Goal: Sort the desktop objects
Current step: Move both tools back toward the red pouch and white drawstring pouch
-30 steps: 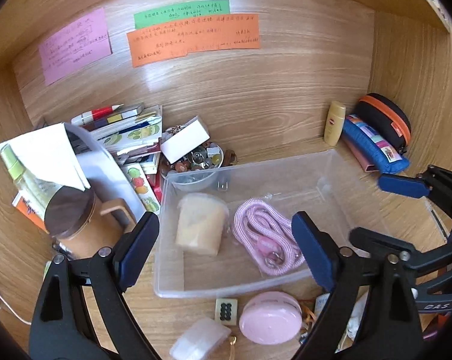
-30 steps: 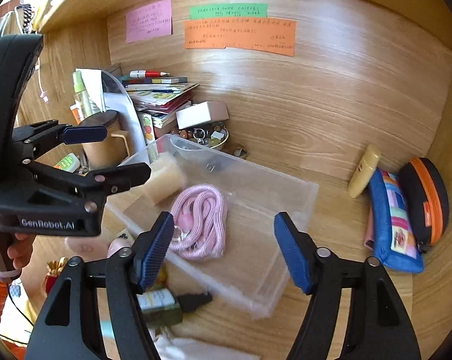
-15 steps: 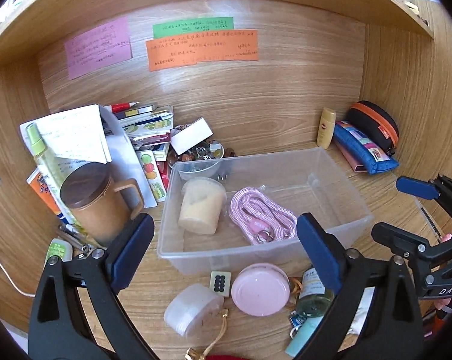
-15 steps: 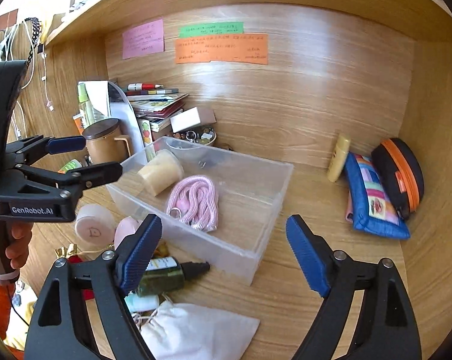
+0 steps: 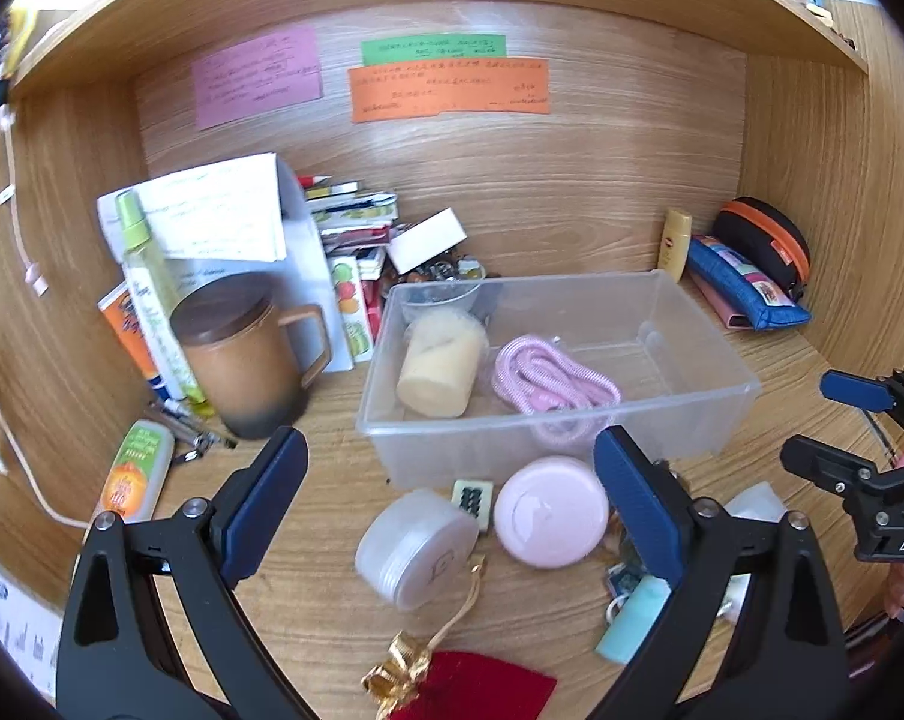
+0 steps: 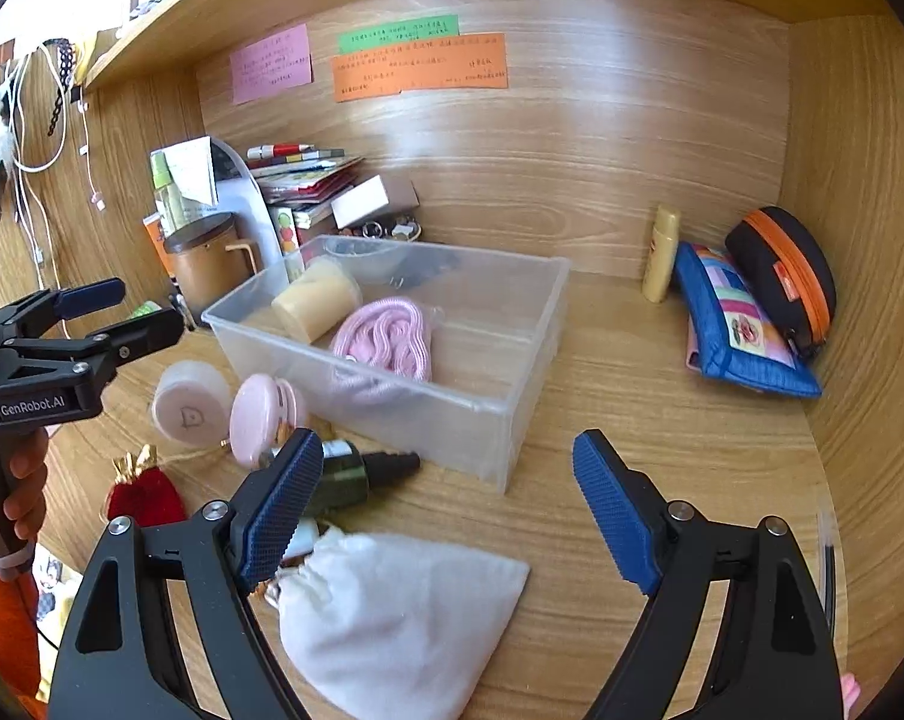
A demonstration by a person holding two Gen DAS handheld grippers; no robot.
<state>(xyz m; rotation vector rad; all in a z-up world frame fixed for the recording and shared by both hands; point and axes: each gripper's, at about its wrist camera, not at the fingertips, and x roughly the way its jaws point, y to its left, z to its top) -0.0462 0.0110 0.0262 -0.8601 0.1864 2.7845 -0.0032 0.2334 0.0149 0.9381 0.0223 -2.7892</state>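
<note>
A clear plastic bin (image 5: pixel 715 414) (image 6: pixel 511 420) holds a cream jar (image 5: pixel 437 363) (image 6: pixel 317 300) and a coiled pink cord (image 5: pixel 547 375) (image 6: pixel 389 339). In front of it lie a frosted round case (image 5: pixel 419 546) (image 6: pixel 191 402), a pink round case (image 5: pixel 550 510) (image 6: pixel 266 420), a small tile (image 5: pixel 472 498), a green bottle (image 6: pixel 356 471), a red pouch (image 5: pixel 481 687) (image 6: pixel 143 495) and a white cloth bag (image 6: pixel 392 606). My left gripper (image 5: pixel 446 501) is open above the round cases. My right gripper (image 6: pixel 449 507) is open in front of the bin.
A brown lidded mug (image 5: pixel 242 354), spray bottle (image 5: pixel 152 294), papers and stacked books (image 5: pixel 350 222) stand at the back left. A yellow tube (image 6: pixel 661 255), blue pouch (image 6: pixel 733 324) and black-orange case (image 6: pixel 787 276) lie at the right wall. A small tube (image 5: pixel 134 474) lies at the left.
Both grippers have drawn back from the bin and stayed open. More of the loose items in front of the bin have come into view.
</note>
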